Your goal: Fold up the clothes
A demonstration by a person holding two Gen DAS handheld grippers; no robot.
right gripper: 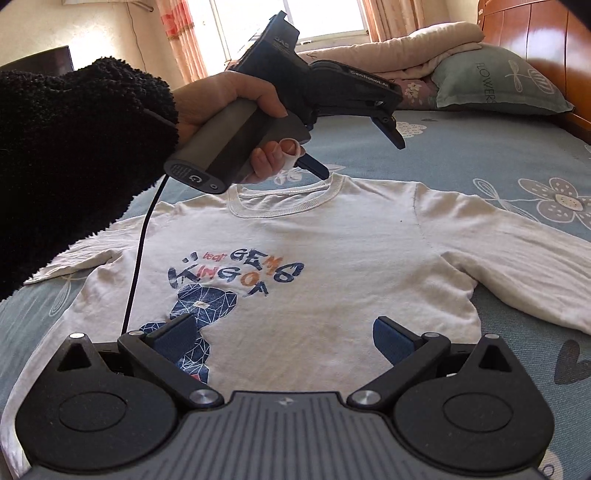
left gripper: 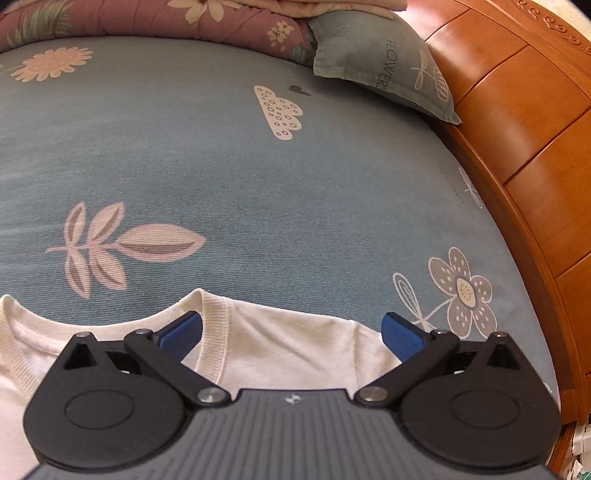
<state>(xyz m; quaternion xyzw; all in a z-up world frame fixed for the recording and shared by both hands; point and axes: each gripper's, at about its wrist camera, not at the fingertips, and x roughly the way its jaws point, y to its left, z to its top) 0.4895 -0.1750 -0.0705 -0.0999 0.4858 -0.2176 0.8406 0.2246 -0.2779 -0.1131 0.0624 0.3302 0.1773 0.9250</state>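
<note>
We record one white long-sleeved shirt [right gripper: 332, 258], spread face up and flat on the bed [left gripper: 258, 177], its neckline toward the headboard [left gripper: 517, 147] and a blue and orange print on its chest. We see the sleeve on the right of the right wrist view stretched out to the side; the other sleeve lies partly under a black fleece sleeve [right gripper: 74, 166] of the person. We hold the left gripper [left gripper: 291, 334] above the collar and shoulder, jaws spread wide, nothing between them; in the right wrist view a bare hand [right gripper: 236, 110] grips its handle, and a black cable hangs from it. We hold the right gripper [right gripper: 284, 338] over the lower part of the shirt, jaws likewise released and empty. Beyond the shirt we note a grey-green pillow [right gripper: 498, 81] printed FLOWERS, a folded beige blanket [right gripper: 424, 40], a floral quilt, a curtained window [right gripper: 288, 18].
</note>
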